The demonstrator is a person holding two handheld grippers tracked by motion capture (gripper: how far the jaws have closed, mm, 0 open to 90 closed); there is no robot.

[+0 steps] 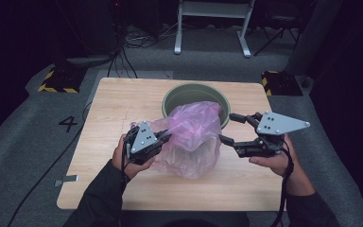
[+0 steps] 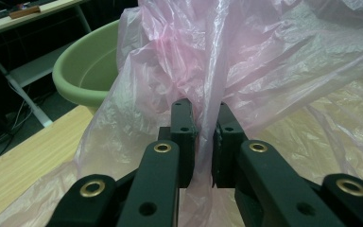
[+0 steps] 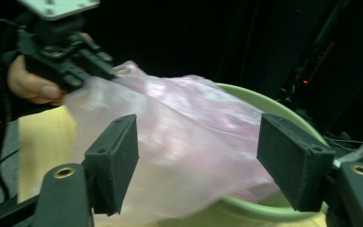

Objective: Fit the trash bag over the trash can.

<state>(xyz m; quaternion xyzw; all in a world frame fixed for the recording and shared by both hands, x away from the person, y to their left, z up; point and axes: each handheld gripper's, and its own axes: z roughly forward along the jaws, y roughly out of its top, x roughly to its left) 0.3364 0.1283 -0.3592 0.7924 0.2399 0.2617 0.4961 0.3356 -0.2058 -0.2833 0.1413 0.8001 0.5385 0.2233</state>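
A crumpled translucent pink plastic bag (image 1: 192, 137) stands puffed up in the middle of the wooden table (image 1: 123, 99), leaning against a green bowl (image 1: 196, 93) behind it. My left gripper (image 1: 166, 136) is shut on a fold of the pink bag (image 2: 246, 66) at its left side, the film pinched between the pads (image 2: 184, 127). My right gripper (image 1: 227, 128) is wide open just right of the bag, its jaws facing the pink bag (image 3: 189, 142) and the bowl's rim (image 3: 283, 113), touching nothing. The left gripper (image 3: 105, 63) also appears far off in the right gripper view.
The green bowl (image 2: 87, 71) sits at the table's far middle. Black-and-yellow floor blocks (image 1: 59, 80) flank the table's far corners, cables run along the grey floor, and a white frame (image 1: 212, 23) stands behind. Bare wood lies left, right and in front of the bag.
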